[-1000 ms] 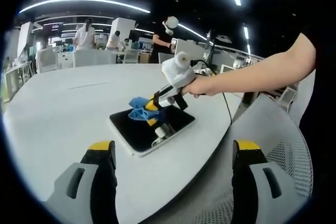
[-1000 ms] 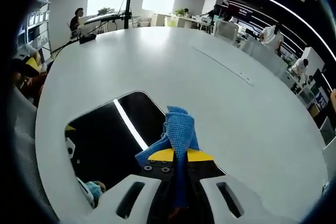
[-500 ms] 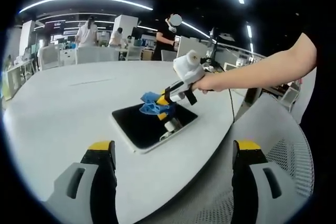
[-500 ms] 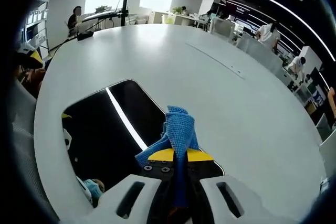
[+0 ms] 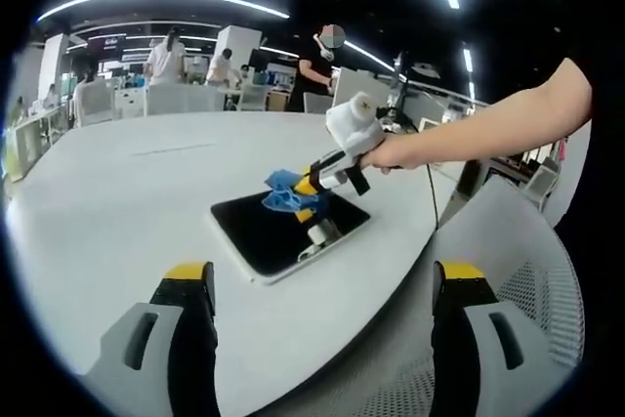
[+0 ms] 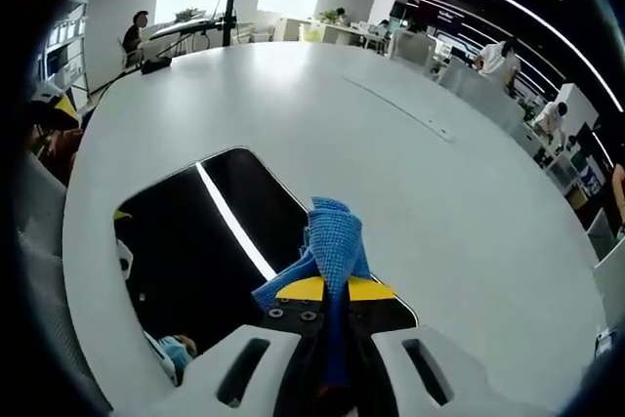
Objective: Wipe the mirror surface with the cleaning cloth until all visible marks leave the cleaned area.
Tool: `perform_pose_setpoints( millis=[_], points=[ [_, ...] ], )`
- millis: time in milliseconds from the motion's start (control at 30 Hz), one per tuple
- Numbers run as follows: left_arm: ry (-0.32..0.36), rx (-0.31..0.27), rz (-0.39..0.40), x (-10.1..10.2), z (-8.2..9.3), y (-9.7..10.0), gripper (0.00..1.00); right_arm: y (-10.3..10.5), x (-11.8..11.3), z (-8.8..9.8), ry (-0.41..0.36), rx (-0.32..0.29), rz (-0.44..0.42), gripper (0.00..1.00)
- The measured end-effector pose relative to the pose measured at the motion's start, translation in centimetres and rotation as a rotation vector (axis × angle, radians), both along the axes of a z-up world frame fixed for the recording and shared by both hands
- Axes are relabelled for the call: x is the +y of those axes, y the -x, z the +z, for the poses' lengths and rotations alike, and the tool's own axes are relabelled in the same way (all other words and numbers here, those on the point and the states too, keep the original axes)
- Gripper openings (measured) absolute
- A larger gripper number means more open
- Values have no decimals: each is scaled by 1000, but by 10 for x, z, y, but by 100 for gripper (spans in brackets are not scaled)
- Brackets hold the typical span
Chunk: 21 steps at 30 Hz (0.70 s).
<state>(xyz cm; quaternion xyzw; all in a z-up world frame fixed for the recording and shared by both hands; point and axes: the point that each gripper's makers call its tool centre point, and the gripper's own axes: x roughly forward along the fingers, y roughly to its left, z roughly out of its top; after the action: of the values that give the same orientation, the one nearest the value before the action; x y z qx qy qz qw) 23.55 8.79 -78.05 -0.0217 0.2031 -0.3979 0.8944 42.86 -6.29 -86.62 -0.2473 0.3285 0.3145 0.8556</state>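
Two yellow-tipped jaws of the right gripper (image 6: 327, 292) are pinching a blue textured cleaning cloth (image 6: 332, 239) between them, pressed tight on the fabric. In the right gripper view the cloth is bunching up past the tips and sitting over the near edge of the dark rectangular mirror with rounded corners (image 6: 195, 251), which is lying flat on the large white round table (image 6: 410, 173). A bright ceiling light strip is reflecting across the glass. In the left gripper view the left gripper (image 5: 322, 285) is hovering with jaws spread wide apart, gripping nothing, well back from the mirror (image 5: 269, 236). The right gripper (image 5: 311, 183) is coming in from the right, held by a person's hand (image 5: 391, 151), pressing the cloth (image 5: 284, 192) onto the mirror's far side. People are standing at desks in the background.
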Motion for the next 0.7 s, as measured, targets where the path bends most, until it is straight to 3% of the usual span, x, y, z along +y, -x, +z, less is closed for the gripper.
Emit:
perform_pose_setpoints(
  millis=[567, 700],
  points=[
    [-3, -5, -14, -1, 0, 2, 91, 9, 0, 0, -27, 45, -69, 0],
    [9, -11, -3, 0, 2, 1, 92, 16, 1, 0, -3, 45, -34, 0]
  ],
)
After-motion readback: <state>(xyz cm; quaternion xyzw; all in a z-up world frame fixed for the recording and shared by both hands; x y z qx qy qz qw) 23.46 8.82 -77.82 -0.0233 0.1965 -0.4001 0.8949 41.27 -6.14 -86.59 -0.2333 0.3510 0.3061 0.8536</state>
